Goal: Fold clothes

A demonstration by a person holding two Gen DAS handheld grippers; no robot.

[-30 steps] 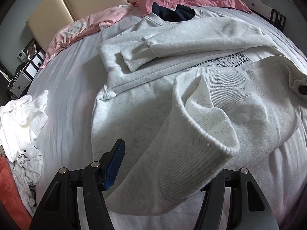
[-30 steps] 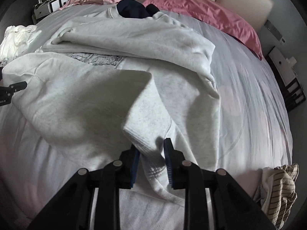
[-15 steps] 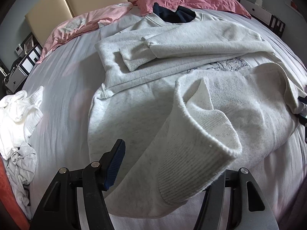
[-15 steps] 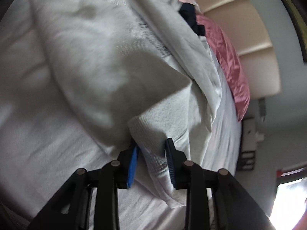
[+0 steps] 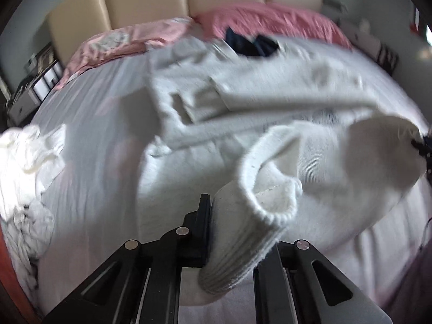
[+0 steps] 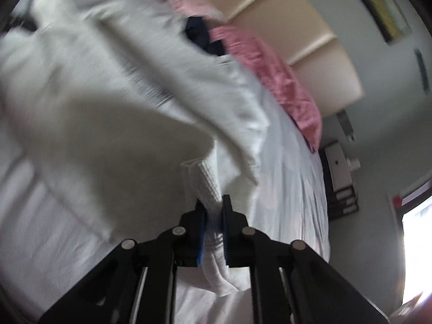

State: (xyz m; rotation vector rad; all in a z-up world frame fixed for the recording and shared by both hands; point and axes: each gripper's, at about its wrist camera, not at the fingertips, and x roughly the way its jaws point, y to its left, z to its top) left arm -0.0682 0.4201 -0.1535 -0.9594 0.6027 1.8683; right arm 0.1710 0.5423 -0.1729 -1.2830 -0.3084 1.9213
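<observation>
A light grey sweatshirt [image 5: 270, 94] lies spread on the bed, sleeves folded across its chest, and its lower part is lifted. My left gripper [image 5: 218, 216] is closing on the ribbed hem [image 5: 243, 243]. Its left finger [image 5: 203, 216] presses the cloth, which hides the other finger. In the right wrist view the sweatshirt [image 6: 108, 81] fills the left side. My right gripper [image 6: 213, 205] is closing on a bunched ribbed edge [image 6: 205, 186], and both pads touch it. Both views are blurred.
The pale bed sheet [image 5: 94, 148] is under everything. Pink pillows [image 5: 270, 19] and a dark garment [image 5: 251, 43] lie by the beige headboard [image 5: 148, 0]. A pile of white clothes [image 5: 27, 156] sits at the left edge. A bedside shelf [image 6: 340, 178] stands at the right.
My left jaws went from wide apart to closed on the hem, and the hand rose. My right jaws tightened on the ribbed edge while that hand rolled and shifted. The hem has lifted.
</observation>
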